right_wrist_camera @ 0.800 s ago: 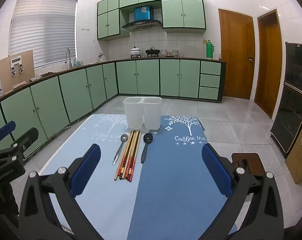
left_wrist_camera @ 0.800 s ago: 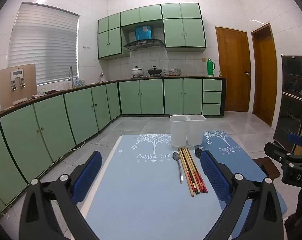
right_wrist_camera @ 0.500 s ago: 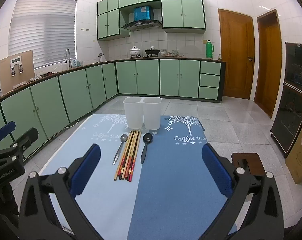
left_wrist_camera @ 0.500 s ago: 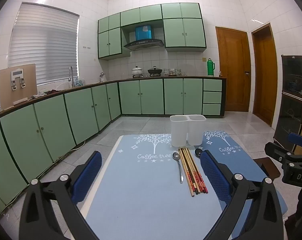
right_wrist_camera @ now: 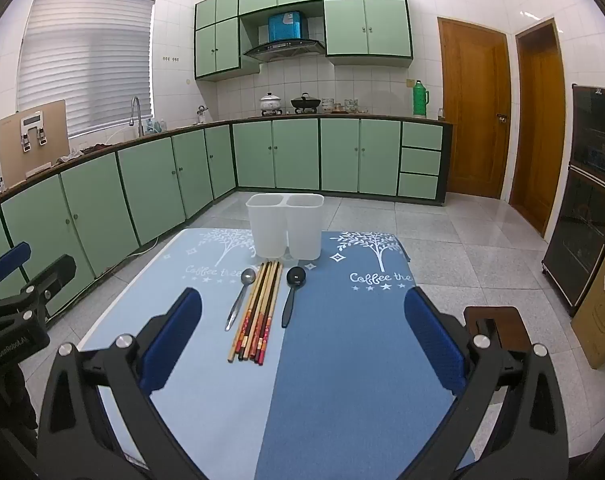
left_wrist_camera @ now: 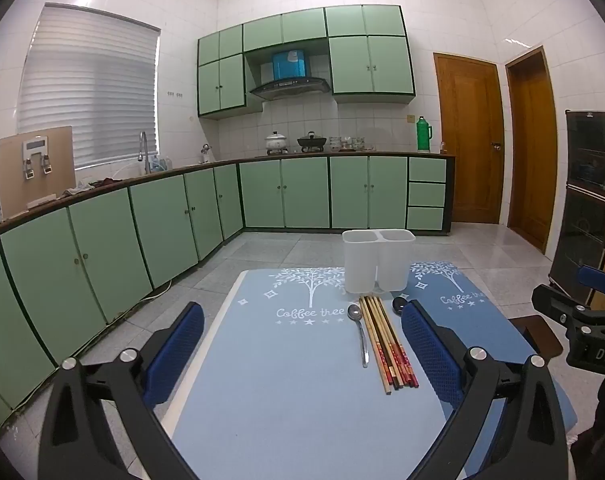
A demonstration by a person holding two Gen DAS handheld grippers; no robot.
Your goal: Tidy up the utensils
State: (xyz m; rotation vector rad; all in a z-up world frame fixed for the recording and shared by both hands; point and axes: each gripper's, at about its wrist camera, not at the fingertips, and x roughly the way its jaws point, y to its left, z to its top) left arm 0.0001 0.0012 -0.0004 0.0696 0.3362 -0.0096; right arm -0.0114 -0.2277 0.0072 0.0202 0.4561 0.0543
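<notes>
Both claws, left claw and right claw, spread wide, empty. Sorting not begun. Next I'd pinch the chopsticks at frame centre, toward the white two-compartment holder.

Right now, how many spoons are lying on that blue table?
2. A metal spoon lies left of the bundle of chopsticks, and a black spoon lies right of it, both just before the white holder. Its insides are hidden, so more could sit there.

Black left gripper, right gripper, blue-padded jaws, silver screws
</notes>
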